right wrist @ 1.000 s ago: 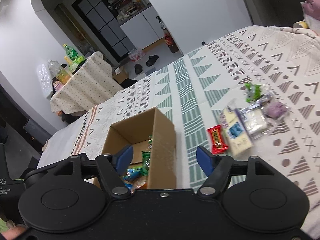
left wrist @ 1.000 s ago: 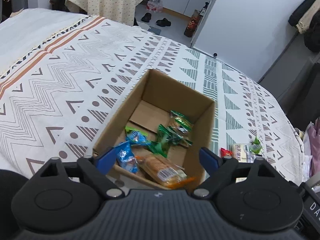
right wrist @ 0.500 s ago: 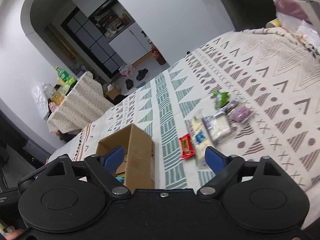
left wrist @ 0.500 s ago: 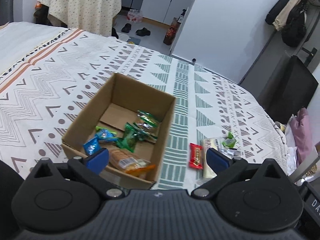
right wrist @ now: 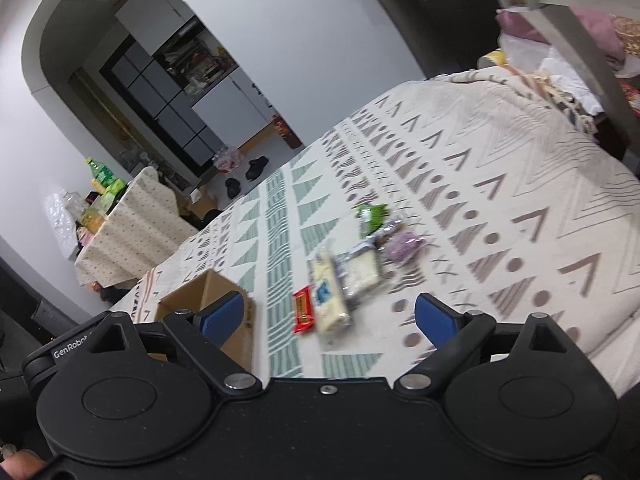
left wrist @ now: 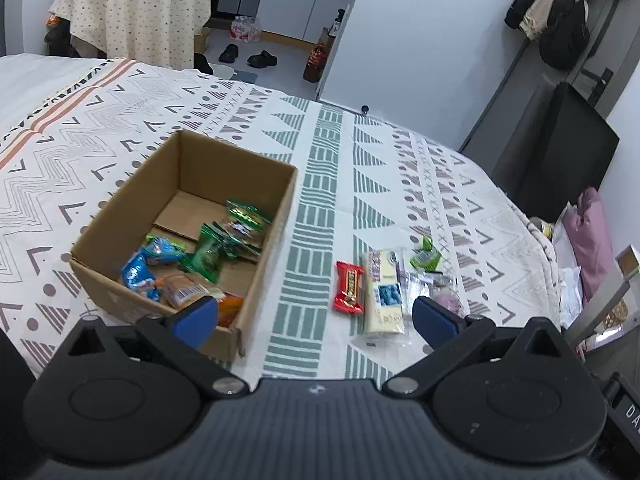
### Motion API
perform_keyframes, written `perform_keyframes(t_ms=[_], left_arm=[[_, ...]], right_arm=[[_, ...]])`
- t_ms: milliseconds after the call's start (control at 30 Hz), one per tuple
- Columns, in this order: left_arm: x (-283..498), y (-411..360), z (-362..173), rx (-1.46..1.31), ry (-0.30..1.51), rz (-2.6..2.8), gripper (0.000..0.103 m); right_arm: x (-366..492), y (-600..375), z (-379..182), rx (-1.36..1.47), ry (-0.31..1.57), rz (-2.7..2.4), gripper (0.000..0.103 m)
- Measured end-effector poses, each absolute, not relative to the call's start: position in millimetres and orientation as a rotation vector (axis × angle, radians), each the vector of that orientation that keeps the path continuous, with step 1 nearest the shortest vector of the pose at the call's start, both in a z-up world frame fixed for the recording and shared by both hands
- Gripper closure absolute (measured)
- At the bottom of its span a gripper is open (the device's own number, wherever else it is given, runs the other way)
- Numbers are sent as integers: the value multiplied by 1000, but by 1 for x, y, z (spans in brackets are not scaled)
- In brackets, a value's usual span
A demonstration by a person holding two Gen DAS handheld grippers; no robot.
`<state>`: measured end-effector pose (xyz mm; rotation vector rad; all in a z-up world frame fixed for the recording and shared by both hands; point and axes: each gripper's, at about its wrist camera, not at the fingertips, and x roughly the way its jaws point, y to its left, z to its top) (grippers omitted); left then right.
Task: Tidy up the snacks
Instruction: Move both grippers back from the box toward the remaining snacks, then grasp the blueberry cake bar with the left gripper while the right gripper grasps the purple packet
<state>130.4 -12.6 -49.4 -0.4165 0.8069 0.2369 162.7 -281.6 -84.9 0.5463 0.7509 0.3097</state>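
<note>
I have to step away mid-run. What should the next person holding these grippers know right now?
Left gripper: open, empty, hanging near the cardboard box.
Right gripper: open, empty, above the loose snacks.
Done: several green, blue and orange packets already lie in the box.
Left: on the bedspread beside the box lie the red bar, the long pale packet, a green packet, a purple one and clear-wrapped pieces. All still need boxing; the red bar is nearest the box.

A patterned bedspread (left wrist: 360, 160), white walls (left wrist: 420, 40), and a cloth-draped table (left wrist: 140, 16) beyond.
</note>
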Motion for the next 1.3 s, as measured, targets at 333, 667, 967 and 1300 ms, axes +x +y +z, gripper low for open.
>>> perform_keyframes(t_ms=[333,667,967,1300], left_arm=[[139,-40,-61,-368,824,232,0],[157,-55,-78,-339,844,208,1],[187,-60,-100,-359,866,167,5],[223,-64,-132,-385,919,141,25]], right_arm=[[164,-311,-105,567,758,293,10],[182,-313,-126,636,770,290,12],[213,-304,-146,629,797,272,24],[249,-304,-173,685,834,235,34]])
